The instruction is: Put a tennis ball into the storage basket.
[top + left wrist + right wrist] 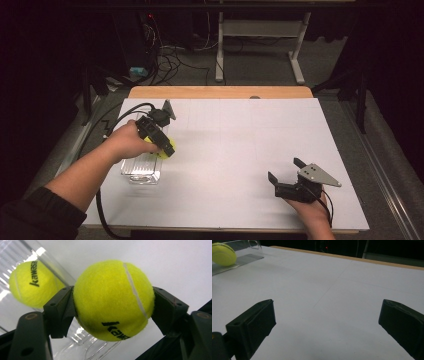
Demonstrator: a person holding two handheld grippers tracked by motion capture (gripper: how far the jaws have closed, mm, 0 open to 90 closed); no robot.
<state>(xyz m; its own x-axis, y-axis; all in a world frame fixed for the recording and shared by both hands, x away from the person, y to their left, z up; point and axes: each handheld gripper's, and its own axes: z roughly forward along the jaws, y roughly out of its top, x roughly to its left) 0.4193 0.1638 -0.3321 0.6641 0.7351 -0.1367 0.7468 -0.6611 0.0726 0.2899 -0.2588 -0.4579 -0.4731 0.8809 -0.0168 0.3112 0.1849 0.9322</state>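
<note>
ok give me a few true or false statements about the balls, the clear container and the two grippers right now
1. The left gripper is shut on a yellow tennis ball. True.
2. The right gripper holds a ball too. False: its jaws stand open with nothing between them.
3. A second ball lies in the clear container. True.
4. The clear container sits on the person's right side of the table. False: it lies on the left side, by the left hand.
5. The held ball is red. False: it is yellow with black lettering.
</note>
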